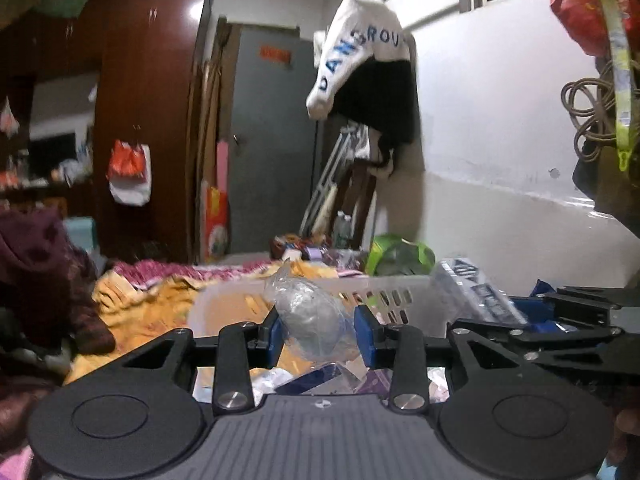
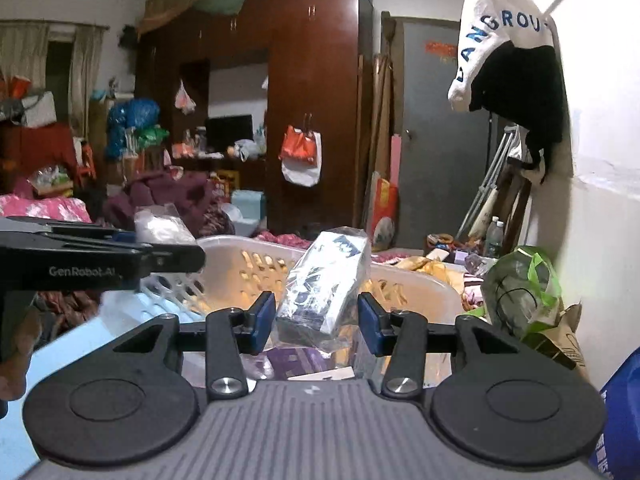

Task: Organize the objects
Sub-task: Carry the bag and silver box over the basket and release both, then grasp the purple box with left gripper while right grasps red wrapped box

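Basket [image 2: 416,280], white and slot-walled, fills the space ahead of both your tools, its near rim just beyond the fingertips and its hollow open above the packets lying inside. Your right gripper [image 2: 316,318] stands partly open around a plastic-wrapped box [image 2: 324,284], though contact with the pads cannot be told. Your left gripper [image 1: 320,334] pinches a clear bag [image 1: 310,316] of grey contents, tilted above the near rim.
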### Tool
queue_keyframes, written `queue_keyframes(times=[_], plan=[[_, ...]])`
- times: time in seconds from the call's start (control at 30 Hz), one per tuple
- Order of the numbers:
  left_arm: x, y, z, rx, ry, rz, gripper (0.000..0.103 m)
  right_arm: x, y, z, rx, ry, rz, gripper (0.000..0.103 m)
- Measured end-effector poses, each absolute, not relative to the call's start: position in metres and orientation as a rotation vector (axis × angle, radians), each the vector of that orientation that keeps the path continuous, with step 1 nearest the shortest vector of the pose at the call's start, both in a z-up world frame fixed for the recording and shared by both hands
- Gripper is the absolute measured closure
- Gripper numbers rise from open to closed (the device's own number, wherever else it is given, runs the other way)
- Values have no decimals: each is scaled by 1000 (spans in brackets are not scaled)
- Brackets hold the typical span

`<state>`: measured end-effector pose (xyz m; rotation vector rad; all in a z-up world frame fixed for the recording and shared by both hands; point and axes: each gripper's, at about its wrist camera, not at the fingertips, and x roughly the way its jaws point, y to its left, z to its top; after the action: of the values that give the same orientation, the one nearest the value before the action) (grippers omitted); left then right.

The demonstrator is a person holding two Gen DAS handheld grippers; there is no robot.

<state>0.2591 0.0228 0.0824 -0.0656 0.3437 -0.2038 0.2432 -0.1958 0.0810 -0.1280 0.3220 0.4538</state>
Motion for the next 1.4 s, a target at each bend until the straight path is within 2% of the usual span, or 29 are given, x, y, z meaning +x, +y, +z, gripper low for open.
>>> queue_keyframes(times=[0.03, 0.07, 0.1, 0.23, 0.3, 0.47, 0.6, 0.67, 0.77, 0.87, 1.13, 1.2, 1.23, 1.3, 1.33, 1.4], plan=[[265, 23, 80, -74, 360, -209, 55, 243, -196, 81, -129, 313, 445, 34], [266, 24, 78, -80, 364, -205, 40, 241, -197, 81, -130, 310, 442, 4], [264, 25, 78, -83, 357, -197, 25, 235, -199, 81, -124, 298, 432, 0], [217, 32, 75, -77, 259, -218, 22, 191, -229, 81, -44, 180, 501, 0], [191, 34, 67, -85, 233, -253, 14, 170, -246, 68, 18, 161, 540, 0], [148, 43, 18, -94, 279, -245, 13, 156, -256, 12, 134, 392, 577, 0], [150, 46, -9, -134, 350, -271, 14, 157, -259, -16, 181, 419, 621, 1], [152, 43, -17, -133, 359, -279, 14, 167, -260, -19, 208, 435, 610, 11], [155, 36, -21, -102, 366, -282, 14, 173, -257, -16, 277, 439, 622, 18], [157, 32, -23, -83, 386, -282, 14, 174, -243, -16, 211, 445, 614, 27], [159, 25, -27, -60, 416, -307, 13, 177, -227, -14, 140, 461, 657, 30], [162, 23, -27, -57, 427, -320, 13, 175, -228, -15, 136, 458, 680, 40], [162, 23, -28, -56, 431, -323, 13, 172, -228, -14, 129, 449, 683, 49], [163, 22, -28, -56, 437, -340, 13, 164, -228, -10, 101, 427, 669, 62], [164, 22, -28, -52, 442, -342, 13, 161, -229, -9, 85, 417, 652, 79], [165, 19, -29, -39, 458, -339, 13, 156, -232, -7, 68, 404, 632, 79]])
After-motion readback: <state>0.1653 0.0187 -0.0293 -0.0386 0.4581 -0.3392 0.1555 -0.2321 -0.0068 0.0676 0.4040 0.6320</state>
